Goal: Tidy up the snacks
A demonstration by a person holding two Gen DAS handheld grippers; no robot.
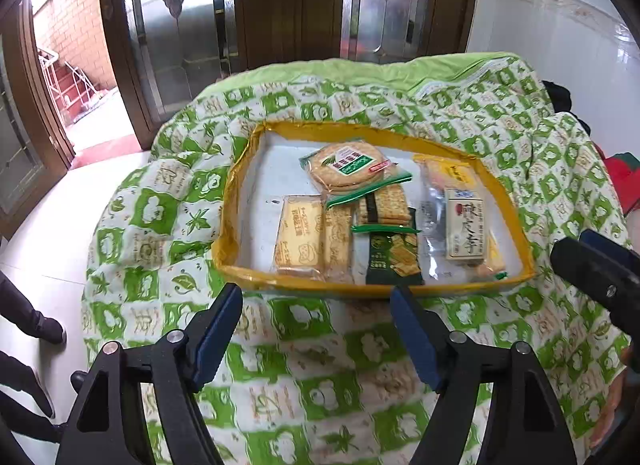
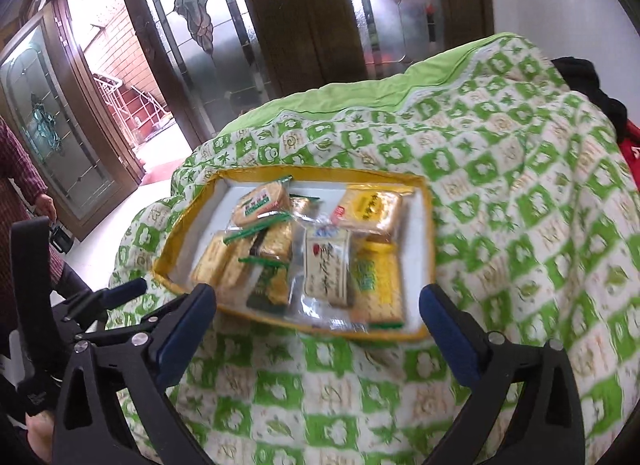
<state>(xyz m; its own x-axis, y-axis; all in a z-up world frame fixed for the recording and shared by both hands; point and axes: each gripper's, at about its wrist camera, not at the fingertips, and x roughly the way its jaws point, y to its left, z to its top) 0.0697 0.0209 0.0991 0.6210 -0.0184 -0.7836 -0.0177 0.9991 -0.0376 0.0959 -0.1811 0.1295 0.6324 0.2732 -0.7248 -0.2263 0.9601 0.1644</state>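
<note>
Snack packets sit piled in a shallow yellow-rimmed tray point(image 1: 505, 201) ahead of and below both tools, on a green-and-white quilt point(image 1: 304, 345) draped over the surface.

Contents, as far as I can read them: a round cracker pack point(image 1: 345, 165) at the far side, pale biscuit packs point(image 1: 299, 237) on my left, a dark green cracker pack point(image 1: 394, 255) in the middle, a white-labelled packet point(image 1: 468, 227) to the right.

Handling judgement: all light; film wrappers are slick and crinkly, biscuits inside brittle. I would pinch a packet by its crimped end seal or lightly across its narrow width, not squeeze the middle. The tray looks thin-walled and may flex if lifted by one edge.

Left tool point(image 1: 316, 329): fingers spread apart, nothing between them, short of the tray's near rim. Right tool point(image 2: 320, 325): fingers at full spread, also empty, near rim just beyond the tips.

View differences: the right wrist view shows two yellow packets point(image 2: 370, 207) at the right end clearly, where the left view has them mostly covered. It also shows a bystander's sleeve point(image 2: 20, 177) at far left. The left view shows the right tool's body at its right edge, and shoes point(image 1: 48, 329) on the floor.
</note>
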